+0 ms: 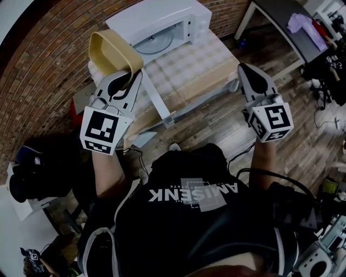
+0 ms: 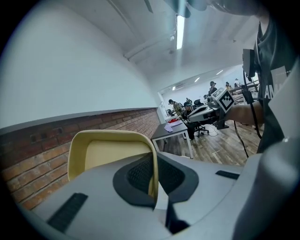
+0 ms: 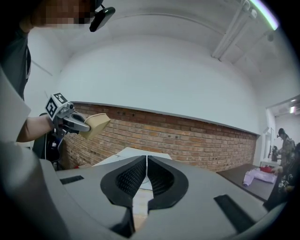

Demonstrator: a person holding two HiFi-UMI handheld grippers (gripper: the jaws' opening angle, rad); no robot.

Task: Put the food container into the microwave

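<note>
Left gripper (image 1: 130, 78), as we see it from the head view, is clamped on the rim of a pale yellow plastic food container (image 1: 112, 50). It holds the container tilted in the air, just in front of the white microwave (image 1: 178, 13). The microwave stands at the far end of a table with a checked cloth (image 1: 203, 57), and its cavity is open towards us with a round glass turntable (image 1: 153, 41) showing inside. The container is not inside; it hangs near the left side of the opening. Our right gripper (image 1: 248, 69) is off to the right over the wooden plank floor (image 1: 303, 130), well apart from the container and holding nothing.

From the left gripper view, we look along the two dark ribbed pads, which are pressed on either side of the container's thin wall. The container's hollow inner side faces the camera. A red brick wall (image 2: 33, 185) runs behind it, and a dark desk (image 2: 174, 129) stands further down the room.

From the right gripper view, that gripper's jaws are closed together with nothing between them. Beyond them we see the microwave's white top, the brick wall, and at upper left the left gripper with the container in its grip.
</note>
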